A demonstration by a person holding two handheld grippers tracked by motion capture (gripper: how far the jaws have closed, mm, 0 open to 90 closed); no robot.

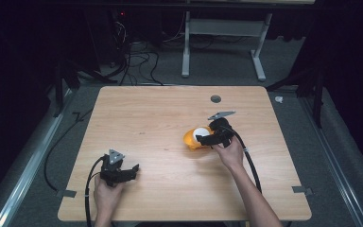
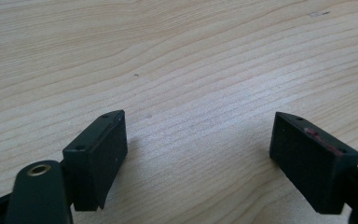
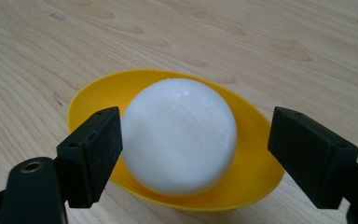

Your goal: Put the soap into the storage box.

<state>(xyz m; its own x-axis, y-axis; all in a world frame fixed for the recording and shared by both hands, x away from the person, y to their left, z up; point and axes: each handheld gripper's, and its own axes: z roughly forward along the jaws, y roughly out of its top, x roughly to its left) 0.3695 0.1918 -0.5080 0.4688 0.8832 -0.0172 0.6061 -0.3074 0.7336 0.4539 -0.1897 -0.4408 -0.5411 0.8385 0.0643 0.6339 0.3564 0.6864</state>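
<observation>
A white round lump (image 3: pixel 179 140) lies in a shallow yellow bowl (image 3: pixel 251 168) on the wooden table; in the high view the bowl (image 1: pixel 190 138) sits right of the table's middle with the lump (image 1: pixel 200 133) in it. My right gripper (image 3: pixel 196 154) stands open around the lump, its left jaw close against the lump's side and its right jaw apart from it. From above, the right gripper (image 1: pixel 207 138) reaches in from the bowl's right. My left gripper (image 1: pixel 131 171) rests open near the front left, and in its own view the left gripper (image 2: pixel 198 151) has bare wood between its jaws.
A small grey round disc (image 1: pixel 215 99) is set in the table (image 1: pixel 160 109) near its far edge. Black cables trail from both grippers toward the front edge. Beyond the table stand a white frame and tangled cables on the floor.
</observation>
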